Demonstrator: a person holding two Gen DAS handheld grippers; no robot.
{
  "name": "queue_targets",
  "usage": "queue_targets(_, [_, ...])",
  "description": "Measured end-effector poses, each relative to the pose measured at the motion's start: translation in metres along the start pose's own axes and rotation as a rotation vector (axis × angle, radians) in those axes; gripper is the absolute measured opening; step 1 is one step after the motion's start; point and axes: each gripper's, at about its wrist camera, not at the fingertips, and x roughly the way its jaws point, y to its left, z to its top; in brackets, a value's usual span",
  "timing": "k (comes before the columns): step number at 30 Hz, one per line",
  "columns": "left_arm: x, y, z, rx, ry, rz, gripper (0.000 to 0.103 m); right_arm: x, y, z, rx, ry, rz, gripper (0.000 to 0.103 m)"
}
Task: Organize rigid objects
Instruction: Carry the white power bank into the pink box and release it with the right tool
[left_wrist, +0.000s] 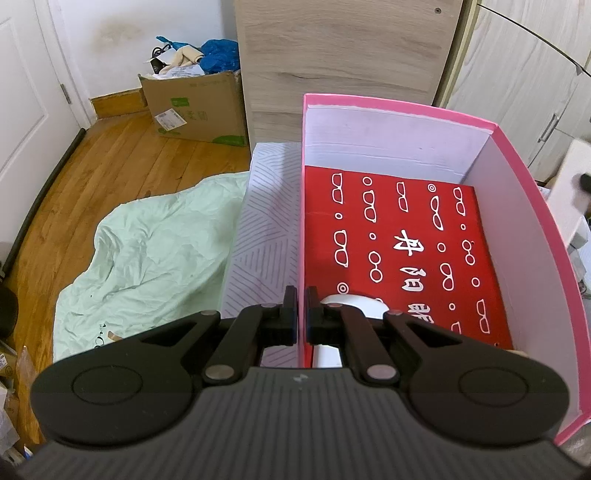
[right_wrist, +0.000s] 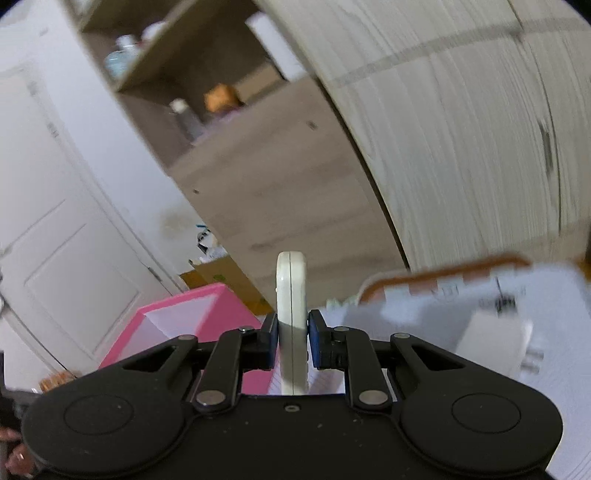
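White case (right_wrist: 291, 317) (edge-on) between right jaws

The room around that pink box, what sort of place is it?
Most likely a bedroom in a home: a crumpled mint-green bedsheet lies by the wooden floor, light wood wardrobe panels stand behind the pink box, and a white panelled door closes the corner.

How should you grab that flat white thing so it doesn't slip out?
Pinch the flat white thing across its two broad faces near one end, coming in along its length, as the right gripper does here. It is thin with a seam down its narrow edge, so the fingers press on wide flat sides, and the far end pokes out free.
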Motion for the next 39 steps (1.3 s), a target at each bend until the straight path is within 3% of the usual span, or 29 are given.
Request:
queue_targets(3, [0.000,0.001,0.000,0.005,-0.001,0.003,0.003,-0.017,0.020,0.005,-0.045,-0.056,0.027,0.021])
queue_targets(8, [0.000,0.001,-0.001,-0.001,0.000,0.005,0.003,-0.044,0.047,0.019,-0.056,-0.144,0.164,0.021])
queue_targets(12, [-0.001,0.000,-0.001,0.007,0.003,0.006,0.004,-0.047,0.074,0.023,-0.095,-0.131,0.272,0.021])
queue_targets(16, [-0.002,0.003,-0.001,-0.016,0.008,-0.007,0.004,-0.027,0.105,0.011,-0.168,-0.064,0.306,0.021])
queue_targets(22, [-0.002,0.002,-0.001,-0.013,0.010,-0.003,0.004,0.019,0.149,-0.014,-0.374,0.075,0.255,0.021])
queue_targets(26, [-0.002,0.001,0.000,-0.014,0.010,-0.005,0.004,0.040,0.154,-0.019,-0.411,0.152,0.219,0.021])
queue_targets(31, [-0.002,0.004,0.000,-0.024,0.012,-0.020,0.004,0.051,0.168,-0.023,-0.532,0.160,0.093,0.021])
queue_targets(35, [-0.001,0.005,0.001,-0.021,0.012,-0.023,0.004,0.061,0.174,-0.021,-0.599,0.170,0.070,0.021])
queue_targets(39, [-0.001,0.007,0.001,-0.030,0.013,-0.035,0.004,0.072,0.187,-0.030,-0.742,0.145,-0.007,0.021])
